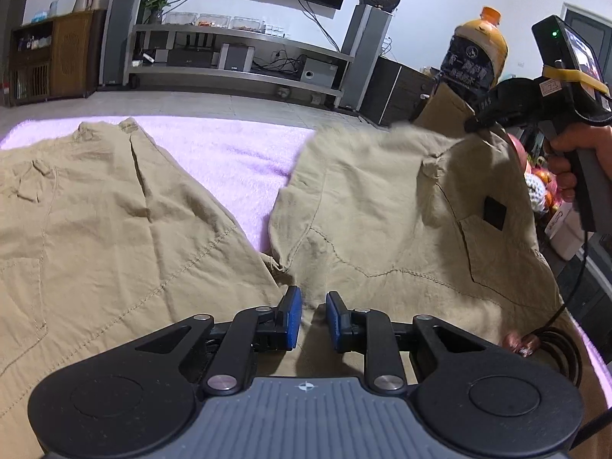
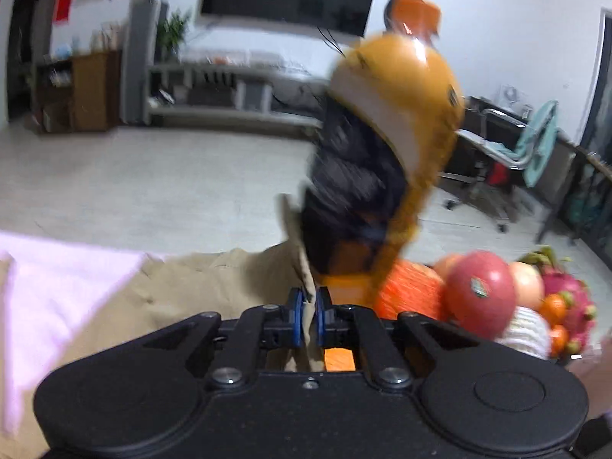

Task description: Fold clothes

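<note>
Khaki shorts lie spread on a lilac towel, legs pointing away. My left gripper hovers low over the crotch area, its blue pads apart with a fabric ridge between them but not pinched. The right leg is lifted at its far corner. My right gripper is shut on that khaki hem, seen from the left wrist view as a black tool held by a hand. The right wrist view is motion-blurred.
A large orange-juice bottle stands right behind the lifted hem. Fruit is piled at the right. A black cable coils on the shorts at the right. A TV stand and speakers stand across the floor.
</note>
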The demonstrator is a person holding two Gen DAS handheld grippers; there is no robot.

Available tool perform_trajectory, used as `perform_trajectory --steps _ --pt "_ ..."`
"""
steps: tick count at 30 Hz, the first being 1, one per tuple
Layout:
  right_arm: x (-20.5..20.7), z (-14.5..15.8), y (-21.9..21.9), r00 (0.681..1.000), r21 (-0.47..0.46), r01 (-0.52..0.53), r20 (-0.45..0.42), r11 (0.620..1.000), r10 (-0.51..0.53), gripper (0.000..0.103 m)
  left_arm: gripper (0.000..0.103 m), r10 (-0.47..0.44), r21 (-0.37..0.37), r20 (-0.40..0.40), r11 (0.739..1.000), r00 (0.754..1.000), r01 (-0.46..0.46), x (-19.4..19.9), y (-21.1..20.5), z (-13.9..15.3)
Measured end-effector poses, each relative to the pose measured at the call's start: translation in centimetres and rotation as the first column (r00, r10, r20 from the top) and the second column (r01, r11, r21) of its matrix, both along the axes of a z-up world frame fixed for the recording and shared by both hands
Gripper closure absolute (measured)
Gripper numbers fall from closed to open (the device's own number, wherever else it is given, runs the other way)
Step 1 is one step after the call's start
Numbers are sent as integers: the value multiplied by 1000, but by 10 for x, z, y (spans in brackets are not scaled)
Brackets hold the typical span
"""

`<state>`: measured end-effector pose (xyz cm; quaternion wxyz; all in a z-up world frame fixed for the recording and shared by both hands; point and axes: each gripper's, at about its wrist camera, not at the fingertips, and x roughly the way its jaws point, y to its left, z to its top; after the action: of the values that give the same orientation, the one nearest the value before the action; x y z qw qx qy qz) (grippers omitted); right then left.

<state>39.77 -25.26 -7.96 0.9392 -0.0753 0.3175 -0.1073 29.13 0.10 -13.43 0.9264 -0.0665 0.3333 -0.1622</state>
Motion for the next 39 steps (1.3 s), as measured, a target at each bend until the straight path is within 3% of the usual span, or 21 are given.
perform_trajectory --steps 3,5,7,10,11,13,16,18,20,21,22,25,28,30,31,32,33,34,35,36,39 --pt "-16 16 -8 1000 85 -5 -26 996 8 77 79 -2 39 8 999 1000 2 3 -4 2" --pt "-39 38 -17 999 166 -32 -28 986 37 60 80 -9 73 -2 997 1000 9 4 -9 6" --pt "-62 60 -25 997 246 -58 -28 968 66 55 83 -15 102 -53 995 999 20 9 -13 16" --pt "-95 88 -37 992 377 -106 -18 920 122 46 86 -3 -11 -66 1000 998 2 10 -2 36" --pt "-100 89 -42 991 442 -108 -24 890 133 41 86 1 -39 -61 999 998 -3 16 -2 43" --pt "-101 77 -50 987 582 -91 -58 808 153 41 85 5 -84 -53 996 999 -10 28 -3 54" --pt "-87 32 -53 971 755 -17 -143 656 190 44 85 -45 -31 -99 999 994 42 58 -29 50" --pt "-76 -10 -45 956 809 27 -193 587 222 63 85 -80 -2 -140 997 987 80 76 -47 41" --pt "-68 -53 -37 938 860 57 -220 507 268 71 86 -77 45 -160 995 984 86 86 -62 30" --pt "-67 -70 -33 933 868 69 -231 491 277 74 86 -43 87 -139 995 989 56 86 -64 27" --pt "-68 -83 -35 931 862 78 -242 502 272 77 91 -10 127 -117 992 993 25 87 -65 25" --pt "-74 -107 -58 950 844 95 -236 528 206 103 91 85 244 -42 967 995 -72 90 -69 17" --pt "-88 -103 -89 980 814 137 -196 564 45 103 95 184 340 18 923 983 -179 94 -72 13" --pt "-95 -98 -105 981 787 183 -187 589 -56 103 96 202 272 -22 944 979 -188 98 -62 22" --pt "-100 -92 -104 983 779 172 -171 603 -59 96 92 185 205 -40 963 982 -173 99 -57 28" --pt "-104 -84 -102 987 772 153 -154 617 -53 90 82 165 147 -48 977 985 -156 100 -53 35" --pt "-109 -76 -97 991 771 121 -133 626 -28 89 70 147 110 -57 984 987 -140 104 -51 41" --pt "-112 -72 -90 992 771 86 -123 631 15 89 48 136 92 -64 987 989 -129 110 -51 47" --pt "-115 -68 -83 991 772 50 -115 634 61 87 37 132 89 -66 988 989 -126 118 -51 51" --pt "-119 -64 -76 989 772 15 -107 635 107 87 36 131 92 -69 988 989 -125 127 -52 53" --pt "-113 -68 -50 970 688 -7 -172 725 173 87 36 148 166 -102 978 984 -129 159 -60 49"
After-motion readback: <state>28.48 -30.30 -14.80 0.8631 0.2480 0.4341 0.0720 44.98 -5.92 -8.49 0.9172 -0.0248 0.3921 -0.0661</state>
